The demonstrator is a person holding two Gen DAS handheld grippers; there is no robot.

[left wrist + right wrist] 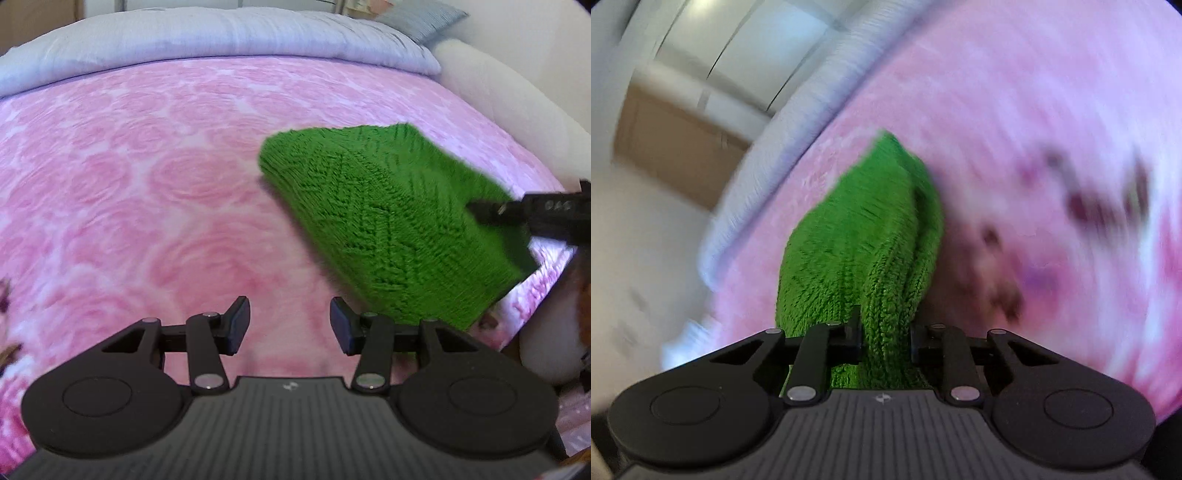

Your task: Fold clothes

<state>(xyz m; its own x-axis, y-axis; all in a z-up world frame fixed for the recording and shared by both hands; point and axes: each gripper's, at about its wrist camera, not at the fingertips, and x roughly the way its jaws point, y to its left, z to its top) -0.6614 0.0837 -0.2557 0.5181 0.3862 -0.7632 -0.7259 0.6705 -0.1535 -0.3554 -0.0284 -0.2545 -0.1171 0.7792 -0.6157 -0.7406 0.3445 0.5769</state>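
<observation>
A folded green knitted garment point(388, 218) is lifted at its right side above the pink rose-patterned bedspread point(166, 184). My right gripper point(884, 343) is shut on the green garment point(864, 251), which hangs forward from the jaws; its tip also shows in the left wrist view point(491, 210) at the garment's right edge. My left gripper point(290, 325) is open and empty, low over the bedspread, just left of the garment's near corner. The right wrist view is blurred.
A pale blue quilt point(221, 40) lies folded along the far edge of the bed, with a grey pillow point(421, 18) behind it. A white padded bed side point(517, 122) runs along the right. A brown cabinet point(679, 144) stands beyond the bed.
</observation>
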